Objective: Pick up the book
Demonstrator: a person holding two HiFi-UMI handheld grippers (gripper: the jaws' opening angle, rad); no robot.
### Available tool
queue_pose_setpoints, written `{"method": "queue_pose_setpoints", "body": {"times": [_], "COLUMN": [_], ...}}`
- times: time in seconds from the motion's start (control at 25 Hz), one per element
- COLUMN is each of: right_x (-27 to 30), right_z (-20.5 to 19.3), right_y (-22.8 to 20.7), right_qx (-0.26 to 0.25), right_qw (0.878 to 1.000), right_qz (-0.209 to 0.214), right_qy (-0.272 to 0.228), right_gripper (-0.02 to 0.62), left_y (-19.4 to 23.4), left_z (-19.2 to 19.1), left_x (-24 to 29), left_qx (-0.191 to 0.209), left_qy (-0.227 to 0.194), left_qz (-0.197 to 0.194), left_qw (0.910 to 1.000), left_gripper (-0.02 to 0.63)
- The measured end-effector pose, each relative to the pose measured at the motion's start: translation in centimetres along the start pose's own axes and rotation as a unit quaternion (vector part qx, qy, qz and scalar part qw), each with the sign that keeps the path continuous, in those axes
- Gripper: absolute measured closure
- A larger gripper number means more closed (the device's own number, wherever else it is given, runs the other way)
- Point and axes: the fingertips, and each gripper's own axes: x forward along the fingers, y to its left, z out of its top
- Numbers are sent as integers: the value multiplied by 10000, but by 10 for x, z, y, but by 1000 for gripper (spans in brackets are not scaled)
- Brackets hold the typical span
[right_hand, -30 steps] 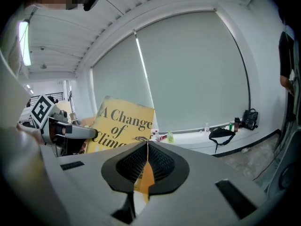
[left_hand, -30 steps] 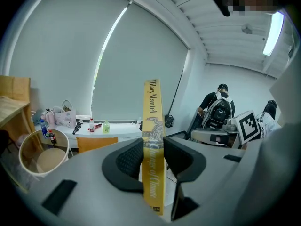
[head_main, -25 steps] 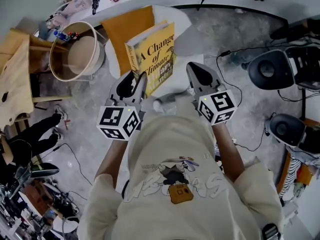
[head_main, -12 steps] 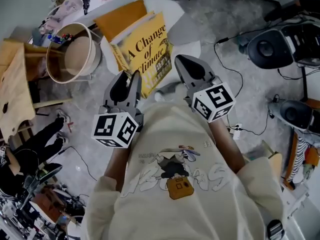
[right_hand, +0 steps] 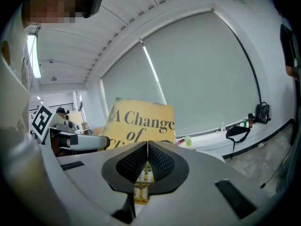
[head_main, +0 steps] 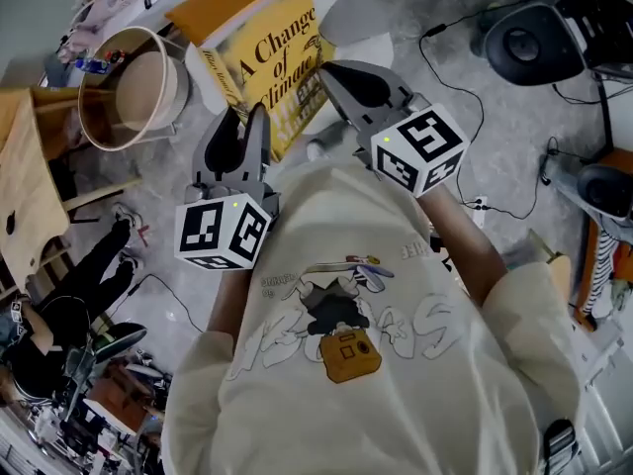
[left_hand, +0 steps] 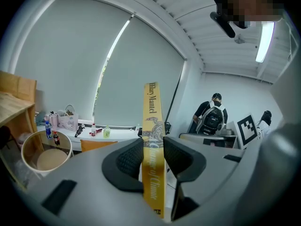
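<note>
Left gripper (left_hand: pixel 153 157) first: its fingers (left_hand: pixel 127 161) are clamped on the spine of the yellow book (head_main: pixel 272 62), which stands upright between them, held up in front of the person. Over to the right gripper (right_hand: pixel 147 161) — fingers pinched tight on a thin edge of the front cover, the title rising just above them.

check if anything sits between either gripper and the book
Nothing visible does. Both grippers are on the yellow book: the left gripper is shut across its spine, with pads against both covers, and the right gripper is pinched on a thin part of its lower edge.
</note>
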Motion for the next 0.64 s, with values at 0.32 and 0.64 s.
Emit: {"method": "queue_pose_setpoints", "body": {"times": [0.32,0.64], "right_x": [3,-14], "right_z": [0,-16], "right_y": [16,14], "right_qx": [-337,4], "right_qw": [9985,9995], "right_qz": [345,143], "right_qy": [275,271], "right_gripper": [571,571], "left_y": [-4,-12], "left_z": [-4,-14], "left_x": [-5,-3], "left_qx": [-149,-199], "left_qy": [-54,28], "left_qz": [-31,-134], "left_qw": [9999,9997], "left_gripper": [465,465]}}
